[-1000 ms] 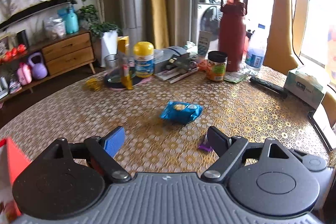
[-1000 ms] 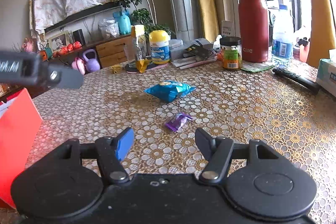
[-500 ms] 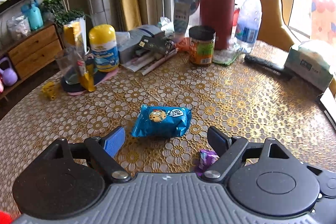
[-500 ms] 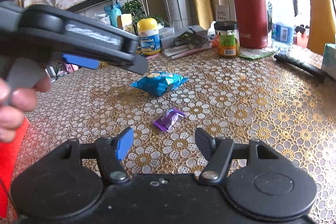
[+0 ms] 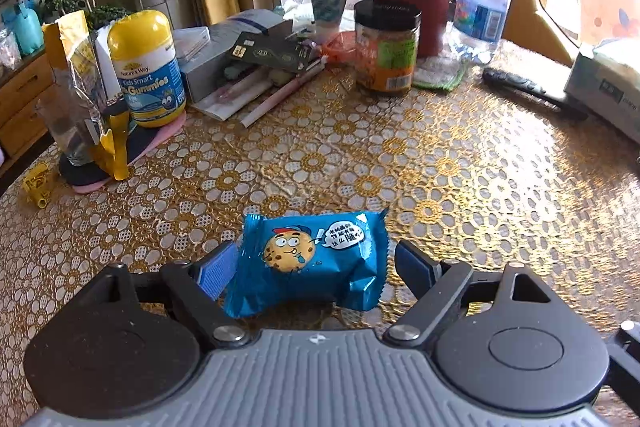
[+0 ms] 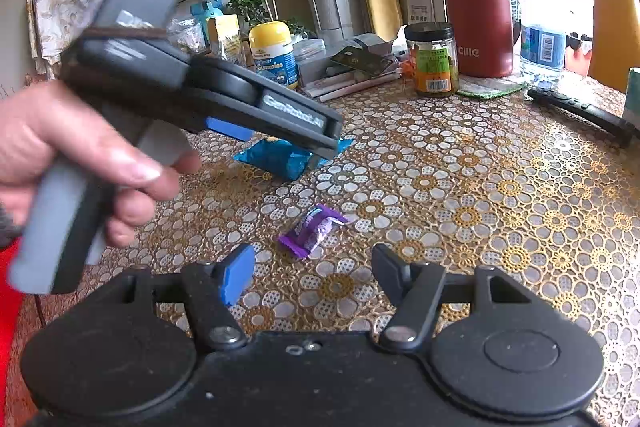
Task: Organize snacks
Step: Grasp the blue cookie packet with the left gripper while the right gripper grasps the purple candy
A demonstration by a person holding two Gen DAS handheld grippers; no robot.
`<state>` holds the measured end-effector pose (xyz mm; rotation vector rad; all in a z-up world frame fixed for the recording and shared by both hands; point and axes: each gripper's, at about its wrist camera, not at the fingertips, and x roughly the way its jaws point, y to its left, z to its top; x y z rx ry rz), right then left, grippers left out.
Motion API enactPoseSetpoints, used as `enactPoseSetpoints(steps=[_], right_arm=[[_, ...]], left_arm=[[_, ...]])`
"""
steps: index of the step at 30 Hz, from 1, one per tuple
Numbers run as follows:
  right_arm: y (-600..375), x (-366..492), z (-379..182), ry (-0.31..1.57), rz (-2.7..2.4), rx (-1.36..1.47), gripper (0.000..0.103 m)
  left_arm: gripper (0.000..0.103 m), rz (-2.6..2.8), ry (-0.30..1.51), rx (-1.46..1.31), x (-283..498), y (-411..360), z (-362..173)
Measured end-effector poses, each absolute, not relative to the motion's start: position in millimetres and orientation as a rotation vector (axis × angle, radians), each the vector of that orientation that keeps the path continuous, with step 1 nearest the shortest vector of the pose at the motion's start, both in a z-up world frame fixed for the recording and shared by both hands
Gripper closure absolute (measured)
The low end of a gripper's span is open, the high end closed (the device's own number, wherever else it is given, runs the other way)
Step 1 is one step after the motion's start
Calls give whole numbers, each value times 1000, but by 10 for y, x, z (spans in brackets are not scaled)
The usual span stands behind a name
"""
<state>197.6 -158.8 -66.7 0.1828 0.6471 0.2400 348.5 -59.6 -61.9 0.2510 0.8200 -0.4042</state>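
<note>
- While your left gripper (image 5: 312, 267) stands wide open, the blue cookie pack (image 5: 310, 259) lies on the table (image 5: 440, 163) between its fingers, unclamped
- Your right gripper (image 6: 312, 267) is open too, empty, with the purple candy (image 6: 310, 231) just ahead

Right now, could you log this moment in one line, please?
left tool: open around blue cookie packet | right tool: open near purple candy

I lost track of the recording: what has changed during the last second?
The left claw moved forward to the blue cookie packet, which now lies between its open fingers, not gripped. The right claw stayed open behind the purple candy, which did not move.
</note>
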Motion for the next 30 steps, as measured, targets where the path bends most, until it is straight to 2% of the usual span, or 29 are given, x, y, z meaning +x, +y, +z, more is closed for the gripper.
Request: enactPoseSetpoints(steps=[4, 7, 10, 16, 24, 30], right_arm=[[-1572, 2011, -689, 652, 235, 179, 39], [-1555, 2043, -689, 650, 232, 175, 38], [-1540, 2084, -683, 649, 226, 175, 38], [-1508, 2161, -648, 633, 217, 171, 40], [-1451, 2251, -672, 645, 194, 158, 56], [-1334, 2282, -717, 639, 167, 123, 60]], left_arm=[[18, -418, 825, 210, 3522, -550, -689], [35, -425, 826, 186, 3505, -500, -729], [42, -421, 821, 168, 3461, -445, -701], [43, -404, 798, 144, 3302, -291, -561], [43, -319, 739, 92, 2963, -16, -165], [43, -261, 690, 46, 2575, 201, 140]])
